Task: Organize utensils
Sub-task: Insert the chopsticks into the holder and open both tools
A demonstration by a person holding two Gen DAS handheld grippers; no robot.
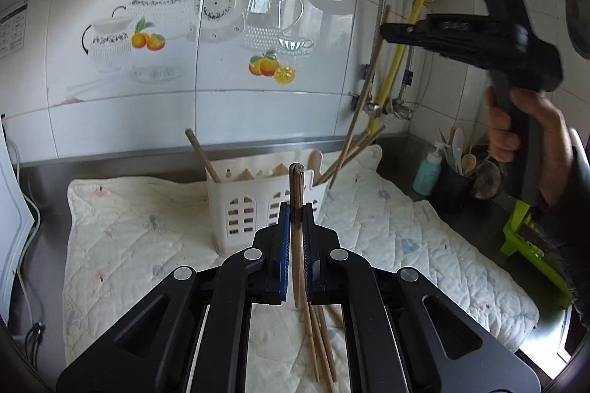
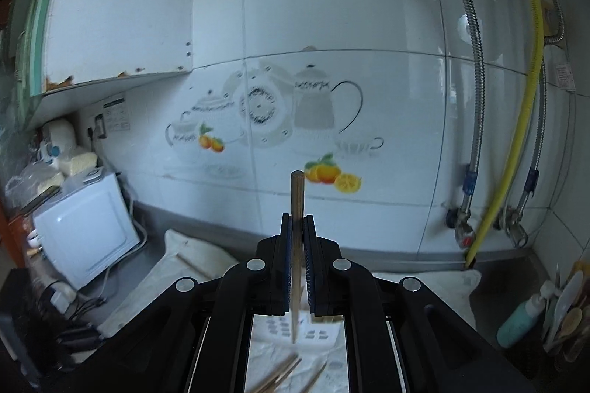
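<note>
Left claw (image 1: 296, 208): jaws clamped together on a dark-tipped chopstick (image 1: 296, 193), which stands upright between the blue pads, its top end above the fingertips. Below the jaws, more loose chopsticks (image 1: 319, 341) lie fanned on the quilted mat (image 1: 140, 230); four or five, exact count unclear since they overlap.

Right claw (image 2: 297, 219): jaws clamped on one chopstick (image 2: 297, 193), also upright, held high with the tiled wall (image 2: 332, 5) behind it. Under it, about three chopsticks (image 2: 284, 369) lie on the mat, blurred.

Mid-ground, left wrist view: one white slotted utensil basket (image 1: 239, 208) stands on the mat, just beyond the left claw. One wooden handle (image 1: 202, 153) leans out of its left side; its other contents are too hidden to count. The right claw (image 1: 385, 33) shows here from the side, raised at upper right, a hand (image 1: 516, 123) on its grip, with several long chopsticks (image 1: 363, 120) hanging from it, their lower ends just over the basket's right end.

Further off: the steel tabletop (image 1: 416, 149) edges the mat. One teal pump bottle (image 1: 427, 171) and one dark holder of spoons (image 1: 461, 164) sit in the right corner; a green plastic rack (image 1: 527, 245) stands nearer. One white microwave (image 2: 84, 230) sits far left. On the wall, one yellow hose (image 2: 523, 120) between two corrugated metal ones.
</note>
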